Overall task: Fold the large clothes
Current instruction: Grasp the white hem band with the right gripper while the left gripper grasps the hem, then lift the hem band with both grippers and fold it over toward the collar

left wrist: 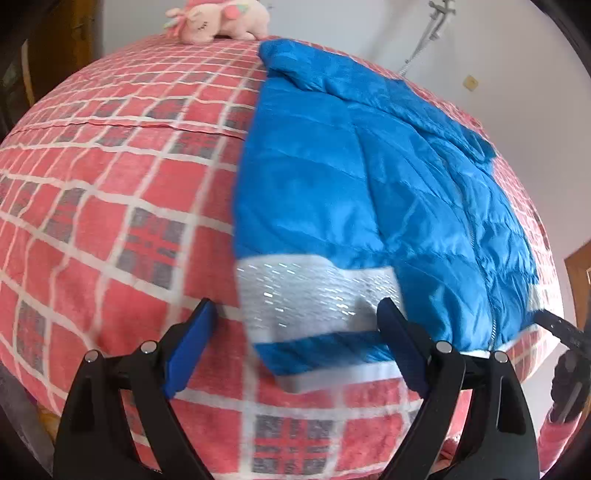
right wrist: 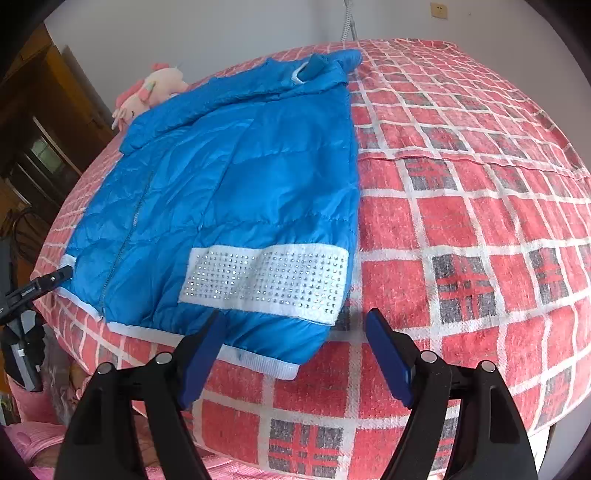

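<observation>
While both tools hang over the near edge of the bed (right wrist: 461,206), the blue jacket (right wrist: 229,192) lies flat on the red plaid cover, zip side up, w/ its white hem along the bed's near edge and its collar toward the far wall. In the right wrist view it fills the left-centre of the frame; its straight side edge runs top to bottom just left of centre, and everything right of that is bare plaid, so lots of open room there. The white band studded w/ silver dots (right wrist: 266,280) sits low on the jacket, just above the right gripper (right wrist: 295,328), whose jaws stand well apart w/ nothing between them but the hem corner and cover below; no contact that I can make out. In the left wrist view the jacket (left wrist: 369,184) takes centre-right and the left half of the frame is bare cover, a seam crossing it upper left. The left gripper (left wrist: 299,321), jaws wide apart too, frames the studded band and blue-white hem; this part is blurred, so touching or not I can't tell. A pink plush toy (left wrist: 221,22) lies at the far edge, top left. A white wall is behind, dark wood furniture at the left in the right wrist view.
</observation>
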